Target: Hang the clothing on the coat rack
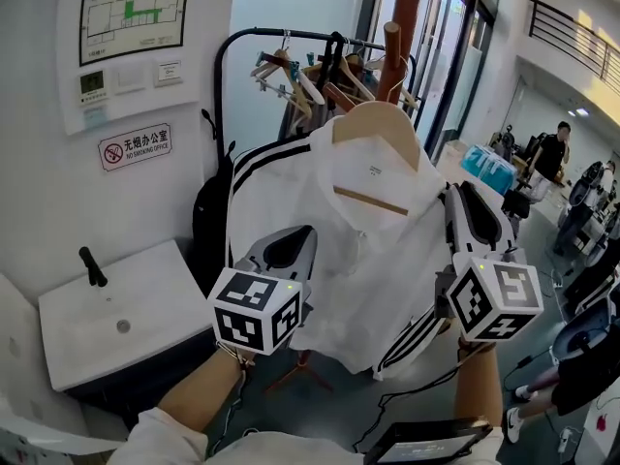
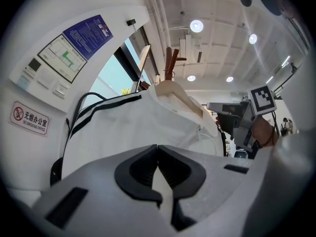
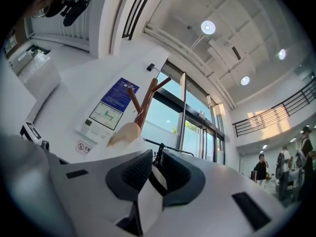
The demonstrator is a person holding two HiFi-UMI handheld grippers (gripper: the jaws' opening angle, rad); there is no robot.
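A white shirt [image 1: 368, 250] with black sleeve stripes hangs on a wooden hanger [image 1: 378, 119], right at a peg of the brown coat rack [image 1: 407, 8]. The hanger's hook is hidden. My left gripper [image 1: 291, 235] is at the shirt's left side. In the left gripper view it [image 2: 158, 152] is shut on the white cloth [image 2: 128, 127]. My right gripper [image 1: 463, 197] is at the shirt's right sleeve. In the right gripper view it [image 3: 155, 169] has closed on a striped fold [image 3: 148, 201], with the hanger [image 3: 123, 132] and rack [image 3: 143, 102] behind.
A black garment rail [image 1: 291, 66] with several spare hangers stands behind the shirt. A black bag [image 1: 208, 221] hangs at its left. A white basin [image 1: 126, 318] is at the lower left. People [image 1: 552, 148] stand at the far right. A tablet [image 1: 426, 444] is by my waist.
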